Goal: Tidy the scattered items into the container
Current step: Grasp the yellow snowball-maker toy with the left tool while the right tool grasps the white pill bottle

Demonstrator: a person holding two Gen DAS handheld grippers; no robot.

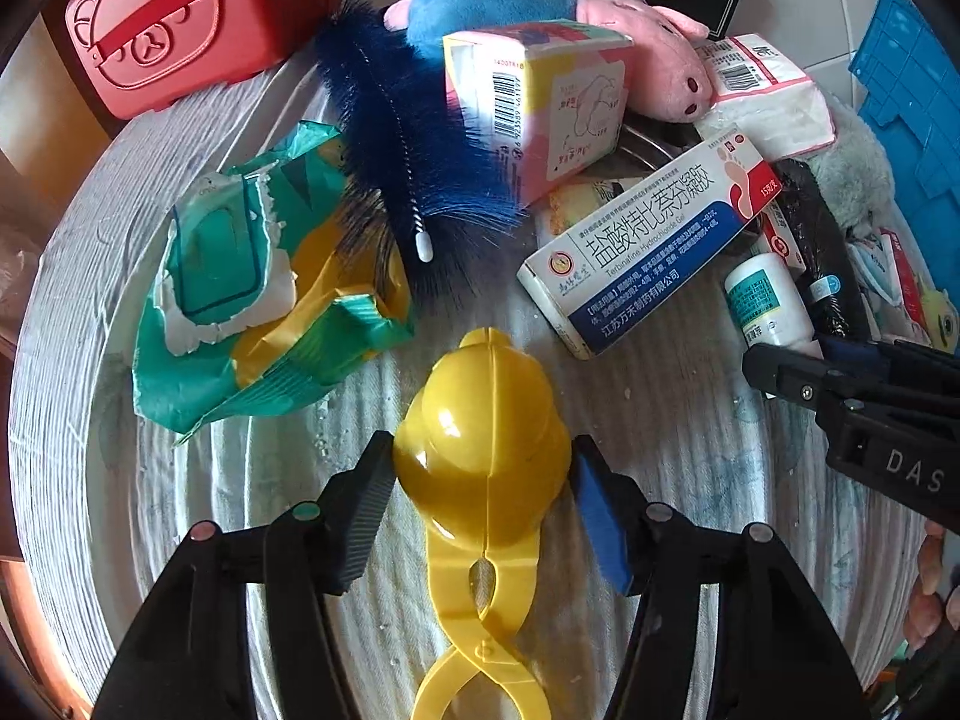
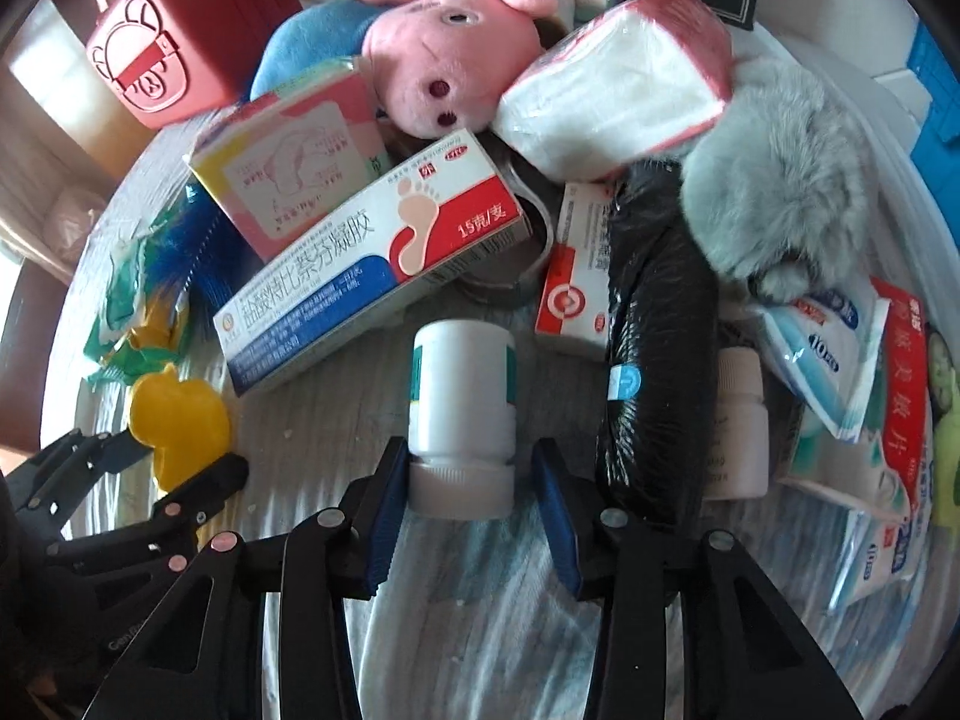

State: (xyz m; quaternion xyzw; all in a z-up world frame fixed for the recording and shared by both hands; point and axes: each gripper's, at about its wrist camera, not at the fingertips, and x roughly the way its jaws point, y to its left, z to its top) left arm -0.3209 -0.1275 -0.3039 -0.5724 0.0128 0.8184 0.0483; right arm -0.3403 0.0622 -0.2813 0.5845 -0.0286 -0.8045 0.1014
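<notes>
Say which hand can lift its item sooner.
Probably left: the left tongs press both sides of the yellow duck mould; the right tongs straddle the white bottle, one pad clear of its cap.

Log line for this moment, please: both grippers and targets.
left gripper: pads on yellow duck clip | right gripper: around white bottle, right pad apart | red container: not yet loaded
</notes>
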